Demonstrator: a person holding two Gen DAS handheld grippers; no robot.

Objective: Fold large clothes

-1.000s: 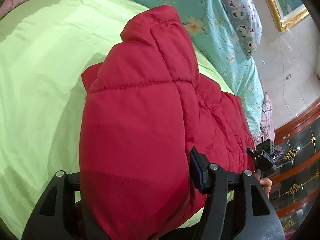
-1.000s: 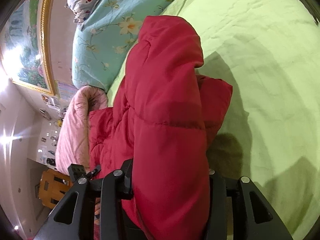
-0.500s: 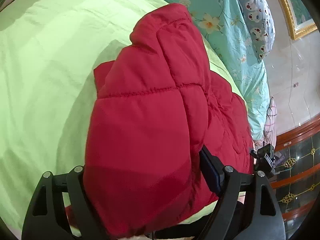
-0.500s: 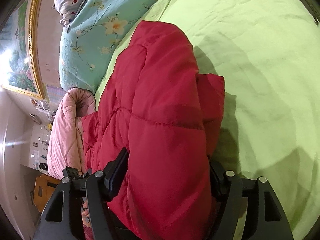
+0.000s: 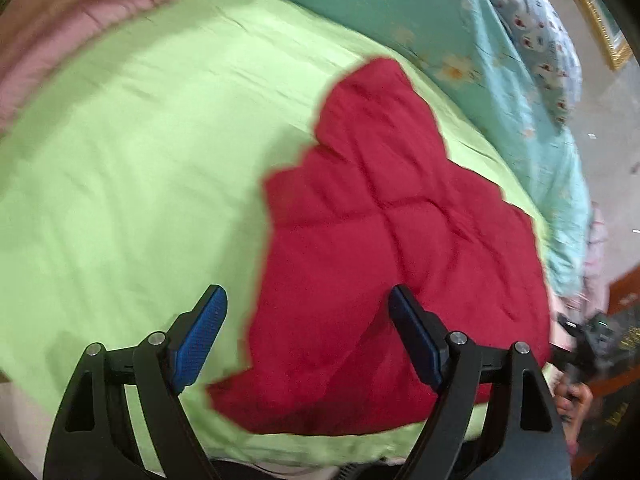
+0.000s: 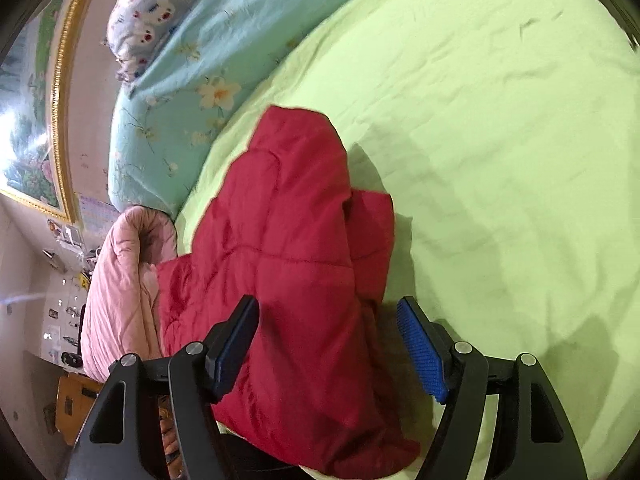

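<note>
We see the red jacket (image 5: pixel 392 264) lying folded on the green sheet (image 5: pixel 132 152), its near edge between the spread pads of the left gripper (image 5: pixel 308 334) and of the right gripper (image 6: pixel 328 344), both released, neither pad visibly pressing the fabric.

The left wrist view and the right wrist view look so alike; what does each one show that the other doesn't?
Only the left wrist view shows the other gripper's handle in a hand at its right edge, beside dark wooden furniture.

Only the right wrist view shows the painting within its gold frame, and a cluttered shelf below it.

Both show the red padded jacket lying on the green sheet, the teal floral quilt, a pink blanket, and open blue-padded jaws holding nothing.
</note>
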